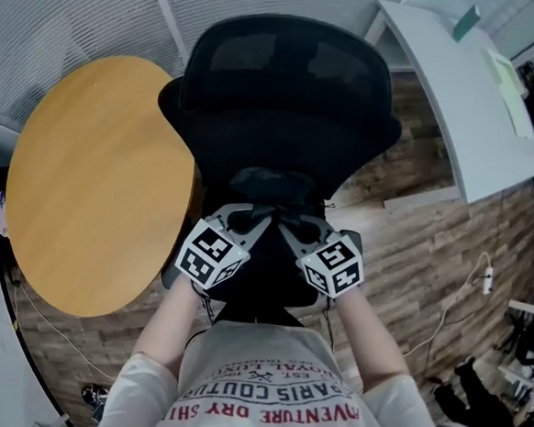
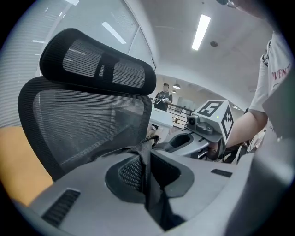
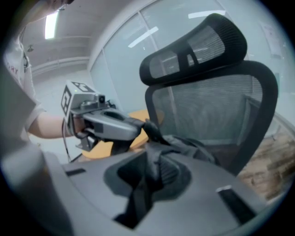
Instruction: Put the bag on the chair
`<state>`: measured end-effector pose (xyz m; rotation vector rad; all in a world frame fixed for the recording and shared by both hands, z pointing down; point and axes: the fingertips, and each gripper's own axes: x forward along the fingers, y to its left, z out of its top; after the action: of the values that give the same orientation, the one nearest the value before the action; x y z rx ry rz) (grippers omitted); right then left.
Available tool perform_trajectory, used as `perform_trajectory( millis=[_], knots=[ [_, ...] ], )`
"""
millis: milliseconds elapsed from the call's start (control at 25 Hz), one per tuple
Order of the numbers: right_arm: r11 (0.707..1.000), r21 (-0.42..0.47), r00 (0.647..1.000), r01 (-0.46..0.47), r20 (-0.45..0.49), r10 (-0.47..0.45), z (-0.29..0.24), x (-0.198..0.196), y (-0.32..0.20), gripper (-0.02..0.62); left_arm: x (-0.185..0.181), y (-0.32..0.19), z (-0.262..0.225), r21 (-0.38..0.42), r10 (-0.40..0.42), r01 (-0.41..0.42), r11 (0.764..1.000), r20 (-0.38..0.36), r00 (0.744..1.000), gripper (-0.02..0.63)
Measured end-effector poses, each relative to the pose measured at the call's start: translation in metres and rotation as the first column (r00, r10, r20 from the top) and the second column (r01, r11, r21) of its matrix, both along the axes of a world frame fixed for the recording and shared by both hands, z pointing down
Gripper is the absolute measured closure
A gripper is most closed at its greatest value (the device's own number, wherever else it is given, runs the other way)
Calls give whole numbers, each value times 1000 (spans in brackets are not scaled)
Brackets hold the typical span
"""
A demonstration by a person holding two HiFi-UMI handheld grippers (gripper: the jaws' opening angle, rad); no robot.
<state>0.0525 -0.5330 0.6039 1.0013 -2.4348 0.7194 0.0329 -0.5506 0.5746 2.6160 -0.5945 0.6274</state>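
Note:
A black mesh office chair (image 1: 287, 81) with a headrest stands right in front of me. The black bag (image 1: 271, 186) hangs low over its seat, bunched between the two grippers. My left gripper (image 1: 252, 222) is shut on a black webbing strap of the bag (image 2: 144, 162), which runs up between its jaws. My right gripper (image 1: 293, 227) is shut on another black strap of the bag (image 3: 148, 174). The grippers sit close together, tips nearly meeting. In the left gripper view the right gripper (image 2: 203, 131) shows beside the chair back (image 2: 83, 120). The bag's body (image 3: 196, 148) lies against the chair (image 3: 226, 101).
A round wooden table (image 1: 95, 176) stands close to the chair's left. A white desk (image 1: 460, 94) is at the upper right. Cables (image 1: 468, 288) trail over the wooden floor at the right. A person (image 2: 163, 96) stands far off behind a glass wall.

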Motion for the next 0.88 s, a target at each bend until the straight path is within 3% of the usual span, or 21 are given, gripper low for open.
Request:
perform_trajectory(
  millis=[200, 320, 440, 560, 880],
  knots=[
    [994, -47, 995, -94, -16, 93, 32, 12, -6, 543, 9, 0, 26, -39, 9, -10, 999, -40, 999, 557],
    [982, -96, 987, -160, -40, 156, 59, 23, -11, 546, 9, 11, 71, -104, 44, -38, 994, 57, 997, 557],
    [978, -146, 988, -146, -67, 137, 84, 20, -9, 546, -7, 14, 121, -199, 5, 21, 980, 126, 992, 561],
    [981, -155, 991, -117, -80, 106, 94, 10, -4, 546, -19, 11, 137, -296, -79, 95, 950, 67, 995, 561],
    [983, -106, 982, -150, -131, 136, 100, 5, -4, 534, -11, 11, 141, -340, -96, 86, 937, -14, 995, 560]
  ],
)
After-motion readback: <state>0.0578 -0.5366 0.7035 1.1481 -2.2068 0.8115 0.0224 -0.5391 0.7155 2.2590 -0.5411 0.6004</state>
